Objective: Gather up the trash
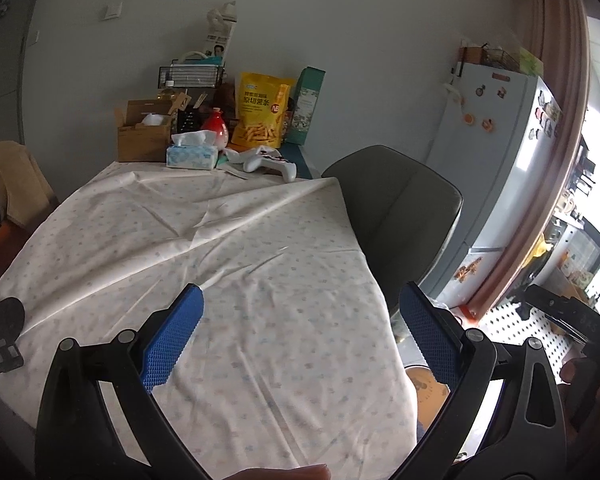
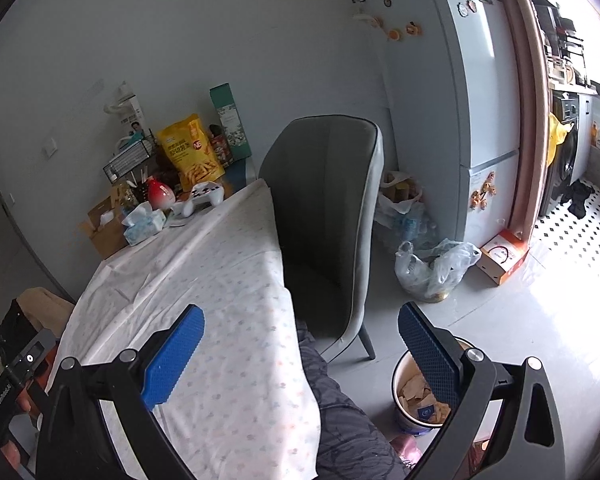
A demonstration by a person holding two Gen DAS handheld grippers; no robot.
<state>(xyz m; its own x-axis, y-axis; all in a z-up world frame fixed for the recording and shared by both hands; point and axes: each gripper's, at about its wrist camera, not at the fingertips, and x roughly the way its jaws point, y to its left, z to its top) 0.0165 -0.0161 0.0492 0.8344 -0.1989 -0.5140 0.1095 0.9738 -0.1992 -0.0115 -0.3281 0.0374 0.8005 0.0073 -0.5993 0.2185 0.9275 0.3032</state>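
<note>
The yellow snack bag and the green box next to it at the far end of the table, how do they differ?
The yellow snack bag is a soft, bulging pouch printed with a picture of fries; the green box is a stiff, straight-sided carton with a pale patterned panel. The box stands taller than the bag and is narrower, while the bag is wider. Both stand upright near the wall, beyond the white game controller.

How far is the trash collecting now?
Looks nearly done: the tablecloth shows no loose trash, and the bin on the floor already holds scraps. Left gripper and right gripper are open, holding nothing. Nothing obvious remains.
</note>
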